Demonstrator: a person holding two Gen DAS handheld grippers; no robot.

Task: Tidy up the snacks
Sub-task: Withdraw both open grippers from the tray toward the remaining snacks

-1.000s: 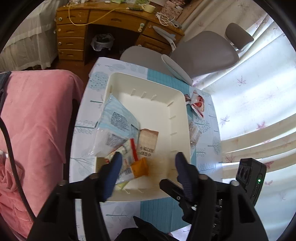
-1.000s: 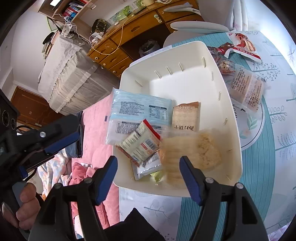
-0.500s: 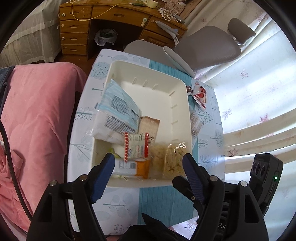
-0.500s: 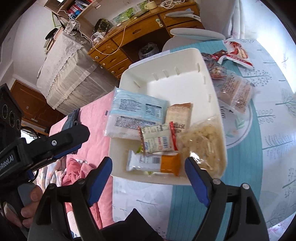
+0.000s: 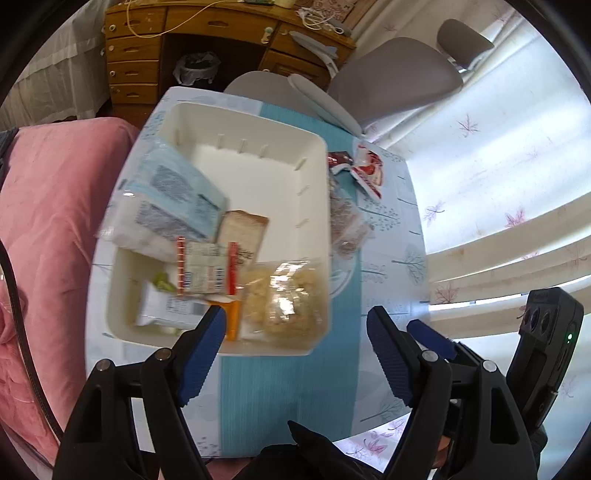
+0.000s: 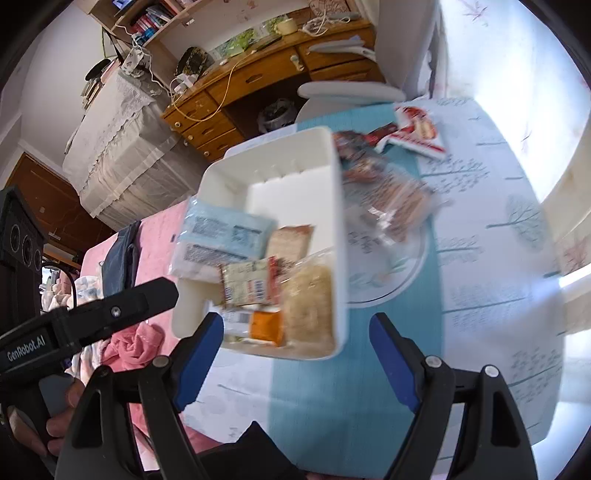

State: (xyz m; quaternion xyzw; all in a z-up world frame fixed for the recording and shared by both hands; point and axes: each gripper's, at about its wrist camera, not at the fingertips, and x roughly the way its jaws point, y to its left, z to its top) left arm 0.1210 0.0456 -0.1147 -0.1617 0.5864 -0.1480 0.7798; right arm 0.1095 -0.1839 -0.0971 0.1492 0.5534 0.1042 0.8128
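Observation:
A white tray [image 5: 236, 122] sits on the table and holds a light blue packet [image 5: 177, 192], a brown packet [image 5: 243, 232], a red-edged packet [image 5: 207, 269], a white and orange bar [image 5: 184, 306] and a clear bag of pale snacks [image 5: 288, 299]. My left gripper [image 5: 295, 317] hangs open over the tray's near edge, holding nothing. My right gripper [image 6: 295, 321] is open too and empty, just off the tray's [image 6: 338, 221] near right corner. On the table right of the tray lie a clear bag of brown snacks [image 6: 395, 199] and a red and white packet [image 6: 417, 133].
A pink blanket [image 5: 44, 206] lies along the table's left side. A grey chair [image 5: 391, 74] and a wooden desk [image 5: 184, 29] stand beyond the far end. White curtains hang on the right. The teal table runner [image 5: 288, 387] stretches under both grippers.
Both grippers have drawn back from the tray toward the table's near edge and their jaws stand wider. The blurred clear bag of pale snacks now rests in the tray's near right corner.

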